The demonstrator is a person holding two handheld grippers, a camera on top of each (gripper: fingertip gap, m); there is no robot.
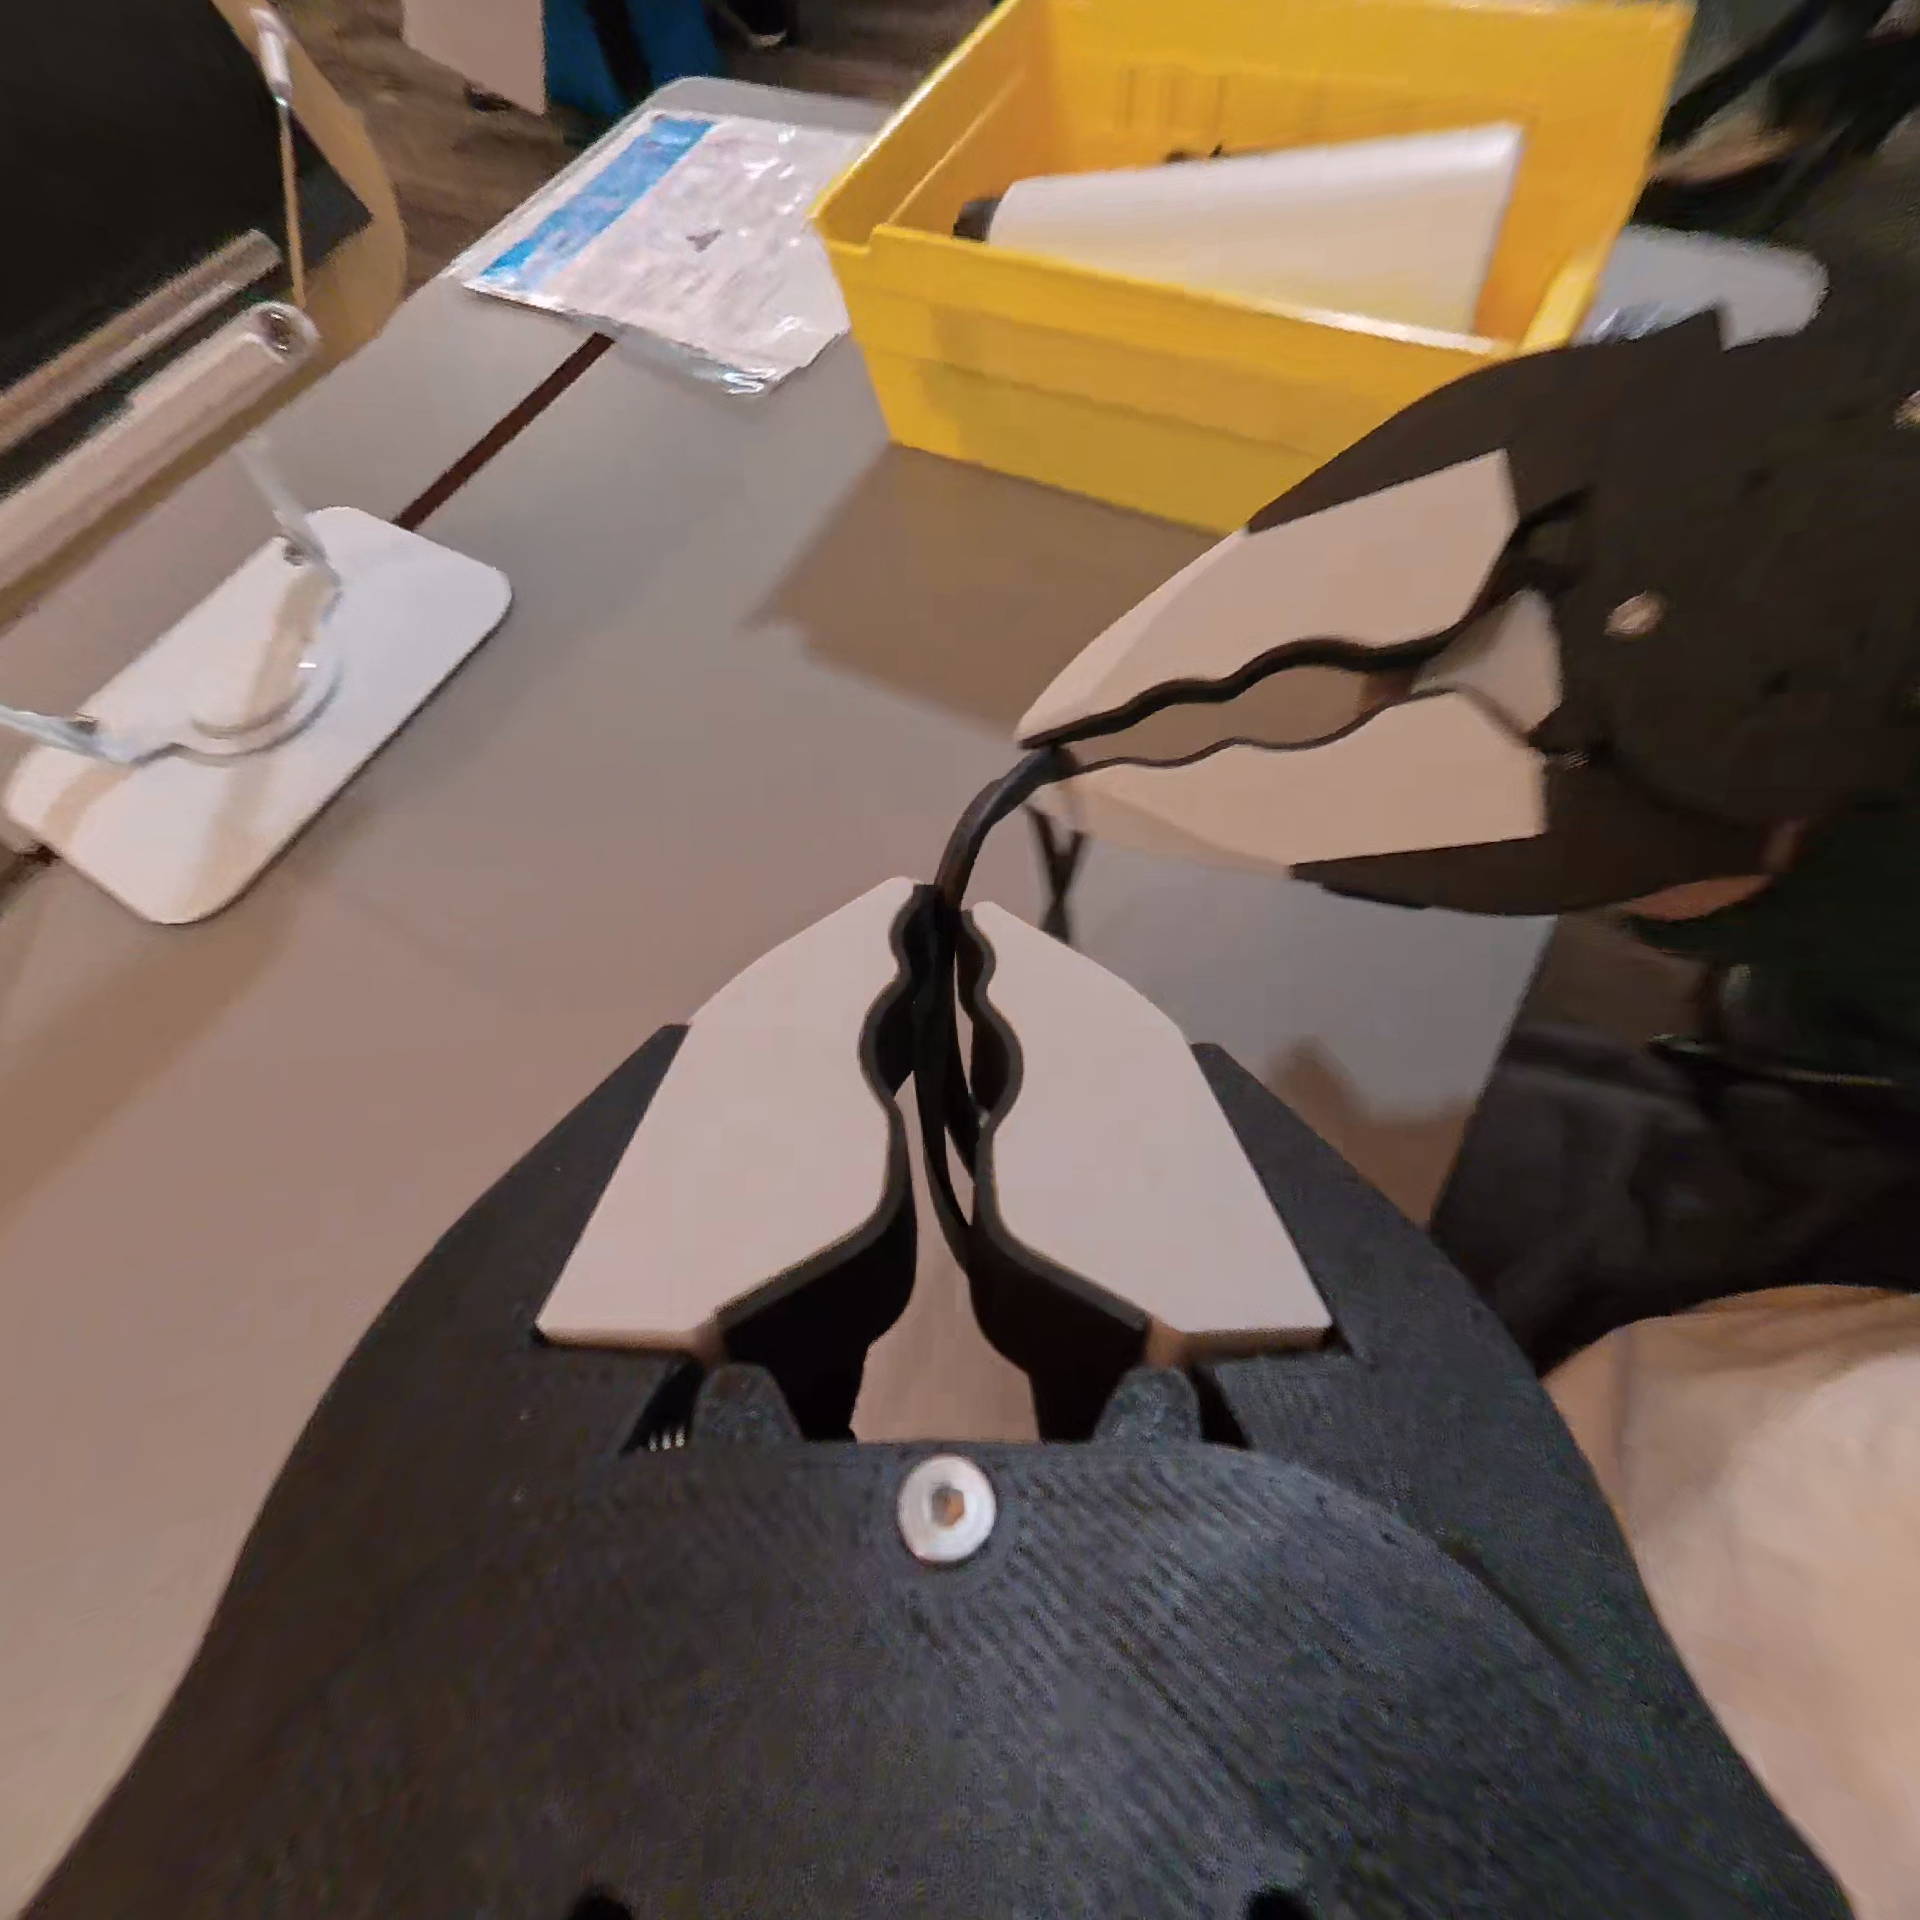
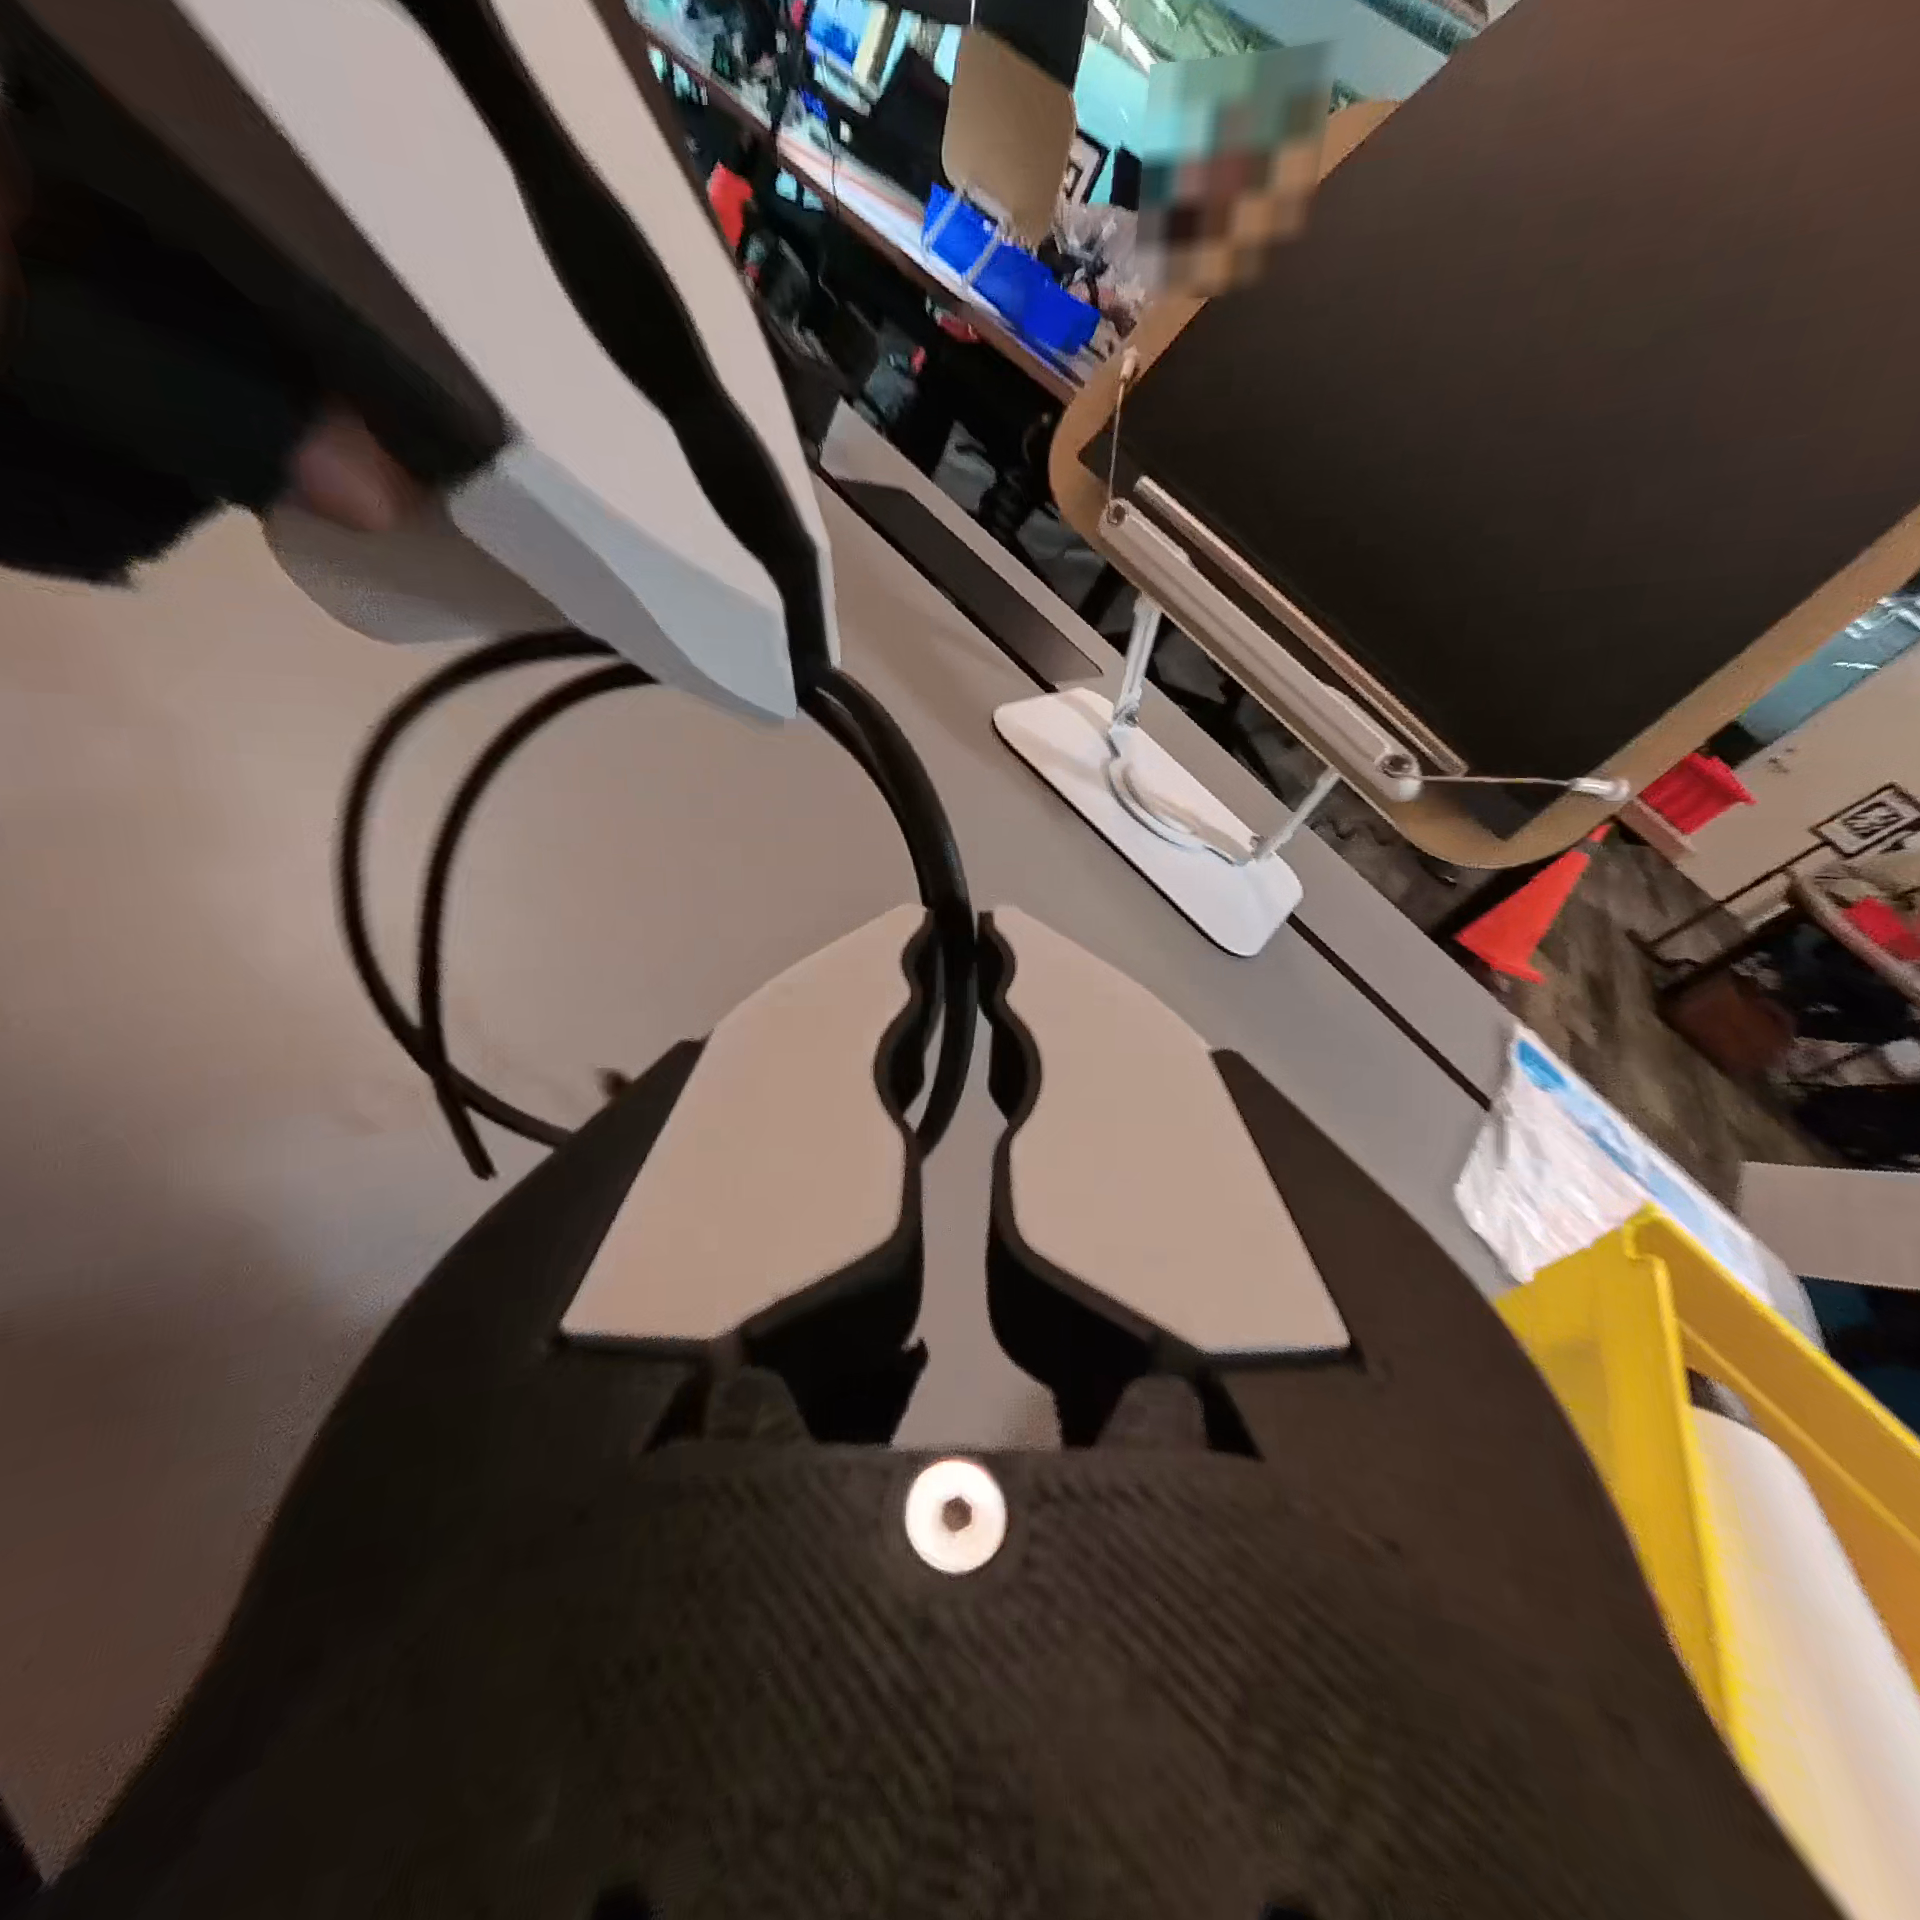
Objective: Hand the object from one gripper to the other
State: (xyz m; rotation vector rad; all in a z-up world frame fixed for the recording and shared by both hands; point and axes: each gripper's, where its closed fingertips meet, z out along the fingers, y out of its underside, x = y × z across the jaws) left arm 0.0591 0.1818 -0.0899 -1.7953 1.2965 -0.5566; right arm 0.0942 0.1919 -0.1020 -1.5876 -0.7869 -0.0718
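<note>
The object is a pair of thin black cords (image 1: 971,831), bent in a curve above the grey table (image 1: 623,779). My left gripper (image 1: 943,906) is shut on one part of them. My right gripper (image 1: 1049,753) comes in from the upper right and pinches the cords at its fingertips. In the right wrist view the cords (image 2: 904,790) run in an arc from the left gripper (image 2: 805,686) at the upper left into my right gripper (image 2: 951,923), which is shut on them. Two loose ends (image 2: 457,1091) hang free on the left.
A yellow bin (image 1: 1091,343) holding a white roll (image 1: 1299,218) stands at the back right. A clear plastic bag (image 1: 675,239) lies beside it. A white stand base (image 1: 343,644) at the left carries a black board (image 2: 1558,416). An orange cone (image 2: 1527,914) stands on the floor.
</note>
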